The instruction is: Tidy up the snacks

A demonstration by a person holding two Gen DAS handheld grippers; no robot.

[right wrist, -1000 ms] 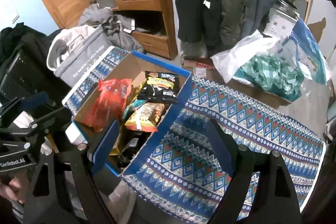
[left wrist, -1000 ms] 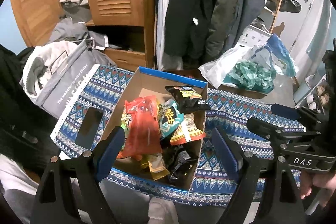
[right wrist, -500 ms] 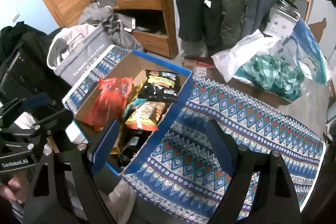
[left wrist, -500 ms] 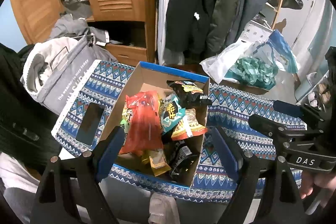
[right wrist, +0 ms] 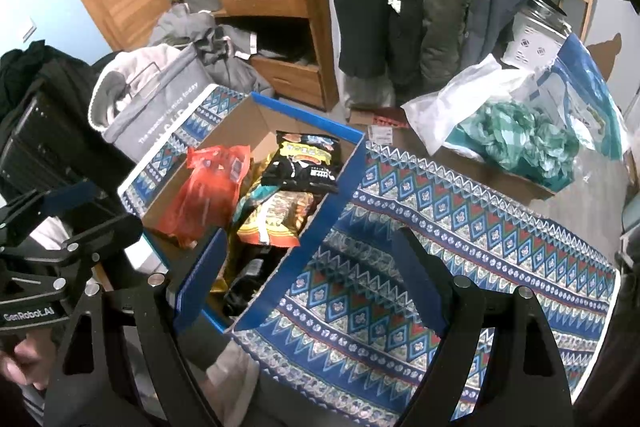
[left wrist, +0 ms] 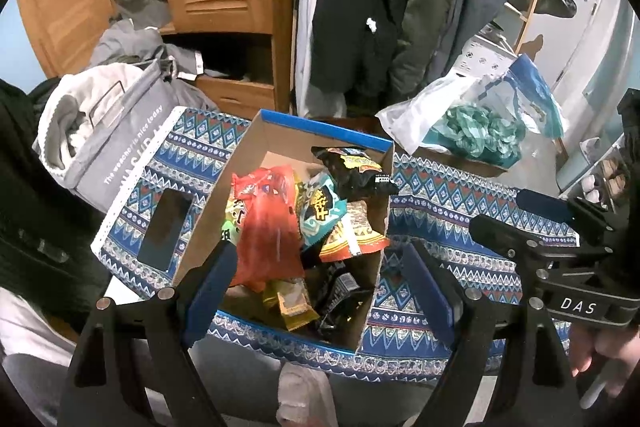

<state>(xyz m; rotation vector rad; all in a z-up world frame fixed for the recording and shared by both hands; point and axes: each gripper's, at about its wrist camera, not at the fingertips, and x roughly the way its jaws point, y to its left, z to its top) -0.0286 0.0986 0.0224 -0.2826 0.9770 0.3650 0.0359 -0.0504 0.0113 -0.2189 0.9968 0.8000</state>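
Item: cardboard box (left wrist: 256,163), blue-rimmed, on the patterned surface (right wrist: 460,227). We count inside it a loose heap of snack packets: red bag (left wrist: 266,227), black bag (left wrist: 352,171) against the box's right wall, teal packet (left wrist: 320,207), orange packet (right wrist: 276,219). Right of the box we see the surface without snacks. Left tongs (left wrist: 320,287) above the box, right tongs (right wrist: 308,283) over its right wall, both spread wide, holding nothing. Whether sorting is pending or finished, we cannot tell
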